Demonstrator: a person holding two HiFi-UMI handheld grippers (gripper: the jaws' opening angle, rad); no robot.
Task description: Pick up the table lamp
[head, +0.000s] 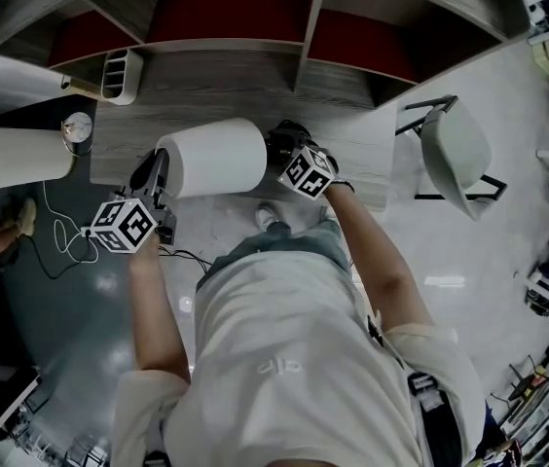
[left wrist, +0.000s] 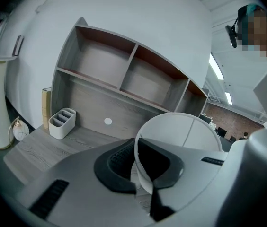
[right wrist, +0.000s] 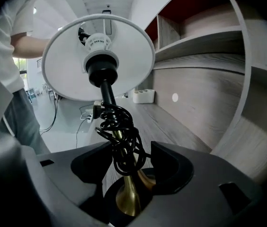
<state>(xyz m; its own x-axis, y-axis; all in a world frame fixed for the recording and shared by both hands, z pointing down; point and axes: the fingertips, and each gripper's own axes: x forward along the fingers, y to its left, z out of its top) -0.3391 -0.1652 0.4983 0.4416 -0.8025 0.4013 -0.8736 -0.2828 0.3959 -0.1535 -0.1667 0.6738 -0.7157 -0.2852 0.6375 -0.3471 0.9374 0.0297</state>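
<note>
The table lamp lies on its side in the air above the desk, its white drum shade between my two grippers. My left gripper is shut on the thin rim of the shade, which runs between its pads. At the lamp's other end is my right gripper. Its jaws stand open around the brass stem and the black cord coiled on it. The right gripper looks up the stem into the shade and the bulb socket.
A grey wooden hutch with open shelves backs the desk. A white organizer and a small round clock stand at its left end. Another white lamp shade is at far left, cables lie on the floor, and a chair is at right.
</note>
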